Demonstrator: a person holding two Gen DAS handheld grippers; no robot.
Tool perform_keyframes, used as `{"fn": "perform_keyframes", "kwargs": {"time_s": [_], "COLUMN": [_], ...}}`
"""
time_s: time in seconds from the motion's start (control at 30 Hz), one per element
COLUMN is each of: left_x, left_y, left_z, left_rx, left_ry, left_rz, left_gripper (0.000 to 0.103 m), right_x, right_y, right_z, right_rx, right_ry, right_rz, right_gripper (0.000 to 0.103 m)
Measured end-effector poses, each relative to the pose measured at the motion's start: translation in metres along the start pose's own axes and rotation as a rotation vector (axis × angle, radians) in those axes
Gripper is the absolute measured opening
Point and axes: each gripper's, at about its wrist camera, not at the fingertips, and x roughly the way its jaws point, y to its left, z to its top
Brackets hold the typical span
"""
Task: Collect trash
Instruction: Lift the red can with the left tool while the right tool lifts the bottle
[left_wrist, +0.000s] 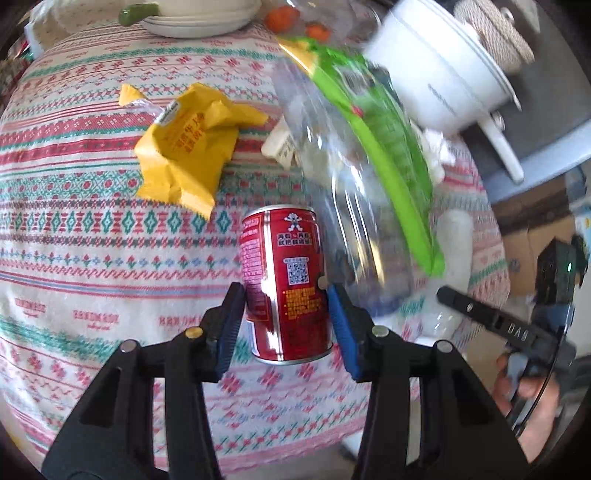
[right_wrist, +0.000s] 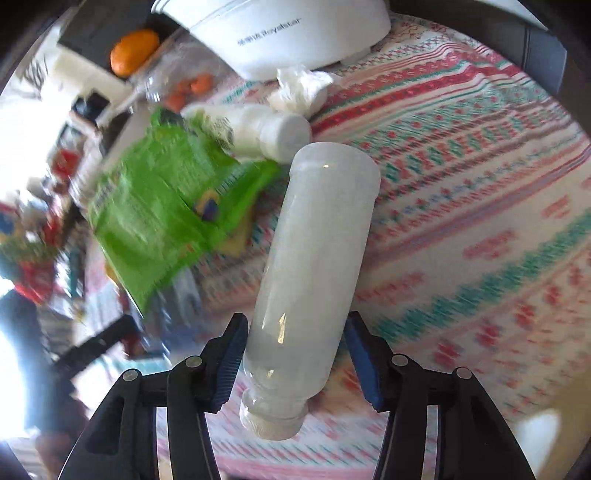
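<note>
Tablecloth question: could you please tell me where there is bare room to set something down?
Free: the tablecloth left of the red can and below the yellow wrapper. Crowded: around the green bag and white pot.

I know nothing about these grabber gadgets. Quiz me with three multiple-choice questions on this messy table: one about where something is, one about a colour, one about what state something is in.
1. Where does the crumpled yellow wrapper lie, seen from the left wrist camera?
A. On the patterned tablecloth, beyond and left of the red can
B. Inside the white pot
C. Between the right gripper's fingers

2. What colour is the can that the left gripper holds?
A. Blue
B. Red
C. Silver all over

3. How is the cloudy white bottle in the right gripper held?
A. Clamped, cap end nearest the camera
B. Lying loose on the cloth
C. Standing upright, untouched

Answers:
1 A: the yellow wrapper rests on the tablecloth past the red can.
2 B: the left gripper pinches a red body.
3 A: the right gripper squeezes the cloudy white bottle, cap low.
</note>
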Motion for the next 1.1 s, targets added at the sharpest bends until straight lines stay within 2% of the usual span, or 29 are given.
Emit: {"fn": "perform_keyframes", "kwargs": {"time_s": [0.1,0.17,0.27,0.33,0.53,0.6,0.67,0.7,0.73,0.87,1.1], "left_x": [-0.002,-0.002,0.000,0.001,0.006,0.014,0.024,0.027,0.028,0.032,0.014], "left_y": [-0.003,-0.002,0.003,0.002,-0.007,-0.013,-0.022,-0.026,-0.031,-0.050,-0.062], "left_z": [-0.009,-0.013,-0.018,-0.018,-0.011,-0.012,-0.012,-0.013,-0.015,-0.022,-0.040], "left_rx": [0.073,0.079,0.063,0.057,0.052,0.075,0.094,0.100,0.117,0.185,0.231], "left_ry": [0.078,0.099,0.097,0.081,0.034,0.024,0.020,0.016,0.005,-0.025,-0.082], "left_rz": [0.016,0.023,0.032,0.048,0.067,0.112,0.147,0.150,0.165,0.210,0.194], "left_gripper": [0.049,0.050,0.055,0.056,0.057,0.057,0.055,0.055,0.055,0.054,0.054], "right_x": [-0.006,-0.009,-0.014,-0.018,-0.019,-0.016,-0.010,-0.005,-0.001,-0.003,-0.029], "right_y": [-0.007,-0.008,-0.005,-0.004,-0.003,-0.003,-0.005,-0.002,-0.004,-0.010,-0.019], "right_z": [-0.008,-0.012,-0.017,-0.019,-0.010,-0.005,-0.002,0.002,0.002,0.001,-0.014], "right_rx": [-0.035,-0.066,-0.117,-0.131,-0.079,-0.069,-0.058,-0.053,-0.045,-0.025,-0.040], "right_ry": [0.053,0.083,0.090,0.078,0.030,0.014,0.004,0.002,0.004,-0.020,-0.050], "right_rz": [-0.045,-0.071,-0.127,-0.149,-0.097,-0.101,-0.116,-0.119,-0.118,-0.084,-0.048], "right_gripper": [0.055,0.056,0.061,0.069,0.070,0.070,0.067,0.057,0.053,0.053,0.052]}}
